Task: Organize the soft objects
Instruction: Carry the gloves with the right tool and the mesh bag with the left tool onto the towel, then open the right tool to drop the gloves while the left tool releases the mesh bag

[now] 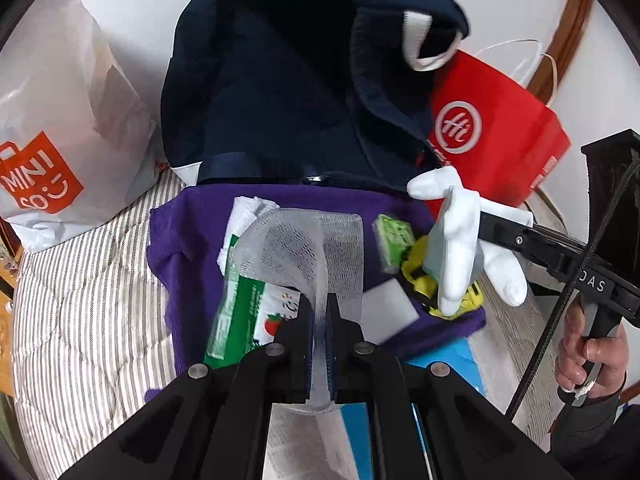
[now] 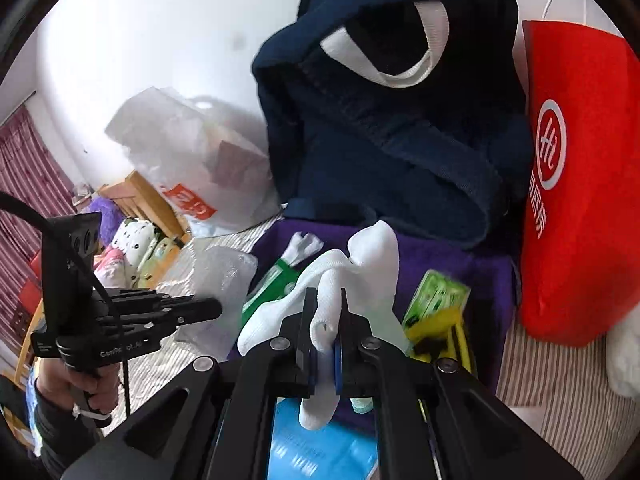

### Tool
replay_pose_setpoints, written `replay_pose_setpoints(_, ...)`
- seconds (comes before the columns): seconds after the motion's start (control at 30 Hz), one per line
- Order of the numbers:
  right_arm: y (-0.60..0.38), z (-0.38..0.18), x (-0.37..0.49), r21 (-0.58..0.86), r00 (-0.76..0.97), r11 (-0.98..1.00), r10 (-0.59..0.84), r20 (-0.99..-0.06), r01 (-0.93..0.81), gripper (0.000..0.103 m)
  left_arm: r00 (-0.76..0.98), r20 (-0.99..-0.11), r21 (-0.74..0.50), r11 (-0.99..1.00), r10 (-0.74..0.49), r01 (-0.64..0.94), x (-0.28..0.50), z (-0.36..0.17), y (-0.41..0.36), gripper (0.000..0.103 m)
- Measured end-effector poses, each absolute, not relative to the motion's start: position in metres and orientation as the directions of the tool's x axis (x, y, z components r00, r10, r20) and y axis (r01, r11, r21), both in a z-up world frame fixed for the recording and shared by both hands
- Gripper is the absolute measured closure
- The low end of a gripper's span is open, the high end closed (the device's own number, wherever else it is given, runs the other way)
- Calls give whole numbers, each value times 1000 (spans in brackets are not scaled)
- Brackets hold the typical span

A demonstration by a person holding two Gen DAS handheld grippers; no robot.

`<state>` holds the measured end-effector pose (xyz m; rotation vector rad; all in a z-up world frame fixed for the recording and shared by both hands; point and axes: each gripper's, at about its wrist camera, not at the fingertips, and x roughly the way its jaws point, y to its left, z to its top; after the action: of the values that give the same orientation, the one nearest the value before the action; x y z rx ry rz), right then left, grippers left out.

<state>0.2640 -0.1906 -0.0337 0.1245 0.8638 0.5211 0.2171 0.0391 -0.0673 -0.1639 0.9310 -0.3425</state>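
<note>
The left gripper [image 1: 318, 312] jaws were clenched on a mesh sleeve [image 1: 304, 248]; the right gripper [image 2: 326, 320] jaws were clenched on a white sock [image 2: 360, 264]. Both items hung above the purple cloth [image 1: 192, 240], with the open navy bag [image 2: 400, 140] directly ahead, roughly equidistant from both hands

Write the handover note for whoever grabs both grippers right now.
Left gripper: shut on a translucent mesh sleeve, lifted above the purple cloth.
Right gripper: shut on a white sock, also lifted.
Still on the cloth: green-and-white packet, small green box, yellow item, white pad.
Navy bag stands open behind.
Done: both soft items picked up. Left: placing them; where is your call.
</note>
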Motion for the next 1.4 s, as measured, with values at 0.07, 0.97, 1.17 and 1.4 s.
replay_pose_setpoints(0.07, -191, -39, 276, 320, 532, 868, 487, -693, -379, 97, 542, -761, -290, 934, -357, 208, 225, -72, 41, 97)
replay_pose_setpoints(0.97, -162, -98, 322, 316, 432, 878, 457, -778, -359, 96, 518, -780, -293, 936, -352, 194, 263, -99, 51, 97)
replay_pose_setpoints(1.17, -157, -108, 327, 303, 410, 883, 440, -799, -358, 96, 512, -784, -300, 936, -352, 186, 266, -105, 56, 97)
replay_pose_setpoints(1.4, -153, -119, 332, 298, 382, 889, 424, -821, -347, 93, 508, -785, -300, 935, -355, 190, 267, -106, 56, 97)
